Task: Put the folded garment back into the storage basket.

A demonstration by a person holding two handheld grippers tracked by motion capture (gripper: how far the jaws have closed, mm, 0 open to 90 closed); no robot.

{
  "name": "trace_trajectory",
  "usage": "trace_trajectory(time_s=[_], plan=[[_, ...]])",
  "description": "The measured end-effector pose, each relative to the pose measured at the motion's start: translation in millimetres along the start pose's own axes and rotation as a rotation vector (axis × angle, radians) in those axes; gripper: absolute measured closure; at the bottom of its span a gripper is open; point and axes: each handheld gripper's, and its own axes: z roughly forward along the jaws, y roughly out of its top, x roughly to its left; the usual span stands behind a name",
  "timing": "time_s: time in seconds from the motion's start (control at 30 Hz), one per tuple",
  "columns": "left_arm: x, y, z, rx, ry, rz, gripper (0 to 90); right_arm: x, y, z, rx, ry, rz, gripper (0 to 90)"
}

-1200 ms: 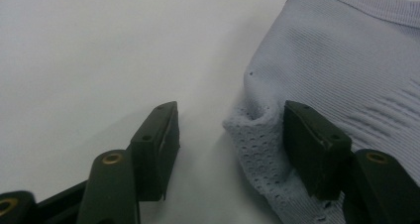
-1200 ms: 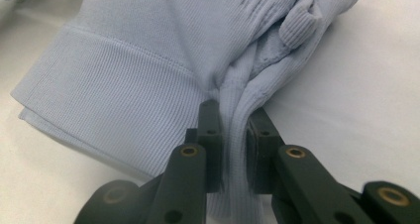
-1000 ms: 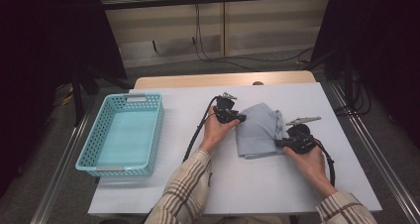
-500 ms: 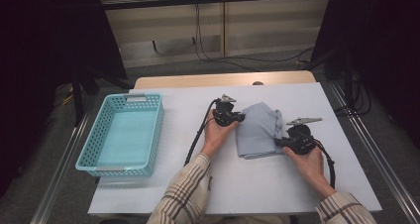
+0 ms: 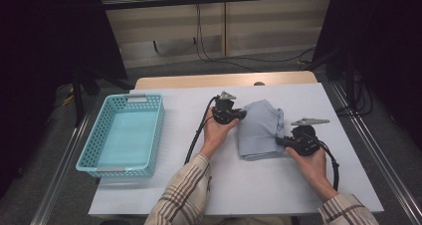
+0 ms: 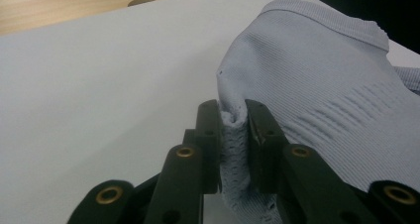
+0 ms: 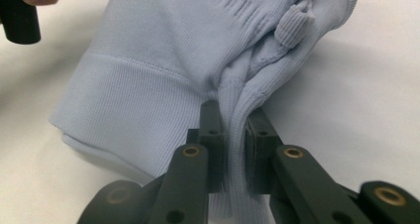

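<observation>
Turquoise plastic basket [image 5: 124,135] with perforated walls stands at the left end of the white table [image 5: 259,190], well apart from the work in hand, and its floor is bare. To its right, a black cable runs along the tabletop beside a plaid sleeve [image 5: 186,197] and up to the left gripper [image 5: 242,115], which sits at the left edge of a pale blue knitted garment [image 5: 260,128]. In the left gripper view its jaws have just been closing and are now pinched narrow on a bunched fold of the garment's edge, the ribbed cloth swelling up behind them and hiding part of the table beyond.

The garment lies folded near the middle of the table, between the two hands, its far end towards the wooden strip [image 5: 224,79] that borders the table's back edge.

At the garment's right edge, nearer the person, the right gripper [image 5: 278,141] is clamped tight on a thick roll of knit; in the right gripper view the jaws squeeze several ribbed layers together, with a cuff band spreading to the left of them and the dark body of the other gripper at the upper left corner. A grey three-cornered plate [image 5: 309,121] tops this gripper, and its cable loops back past the person's wrist. Dark curtains and trailing floor cables surround the table.
</observation>
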Motion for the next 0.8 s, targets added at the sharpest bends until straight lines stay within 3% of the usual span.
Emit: trace_trajectory(time_s=[0.1, 0.43, 0.8], plan=[[-1.9, 2.1, -2.9, -0.021, 0.001, -0.015, 77.8, 0.9, 0.6, -2.2, -0.014, 0.007, -0.013, 81.7], [-5.1, 9.4, -14.8, -0.046, 0.005, 0.013, 77.8, 6.7, 2.0, -10.3, -0.052, 0.018, 0.007, 81.7], [-7.2, 14.0, -23.8, -0.067, 0.0, 0.04, 77.9, 12.6, 3.1, -14.8, -0.078, 0.026, -0.009, 81.7]])
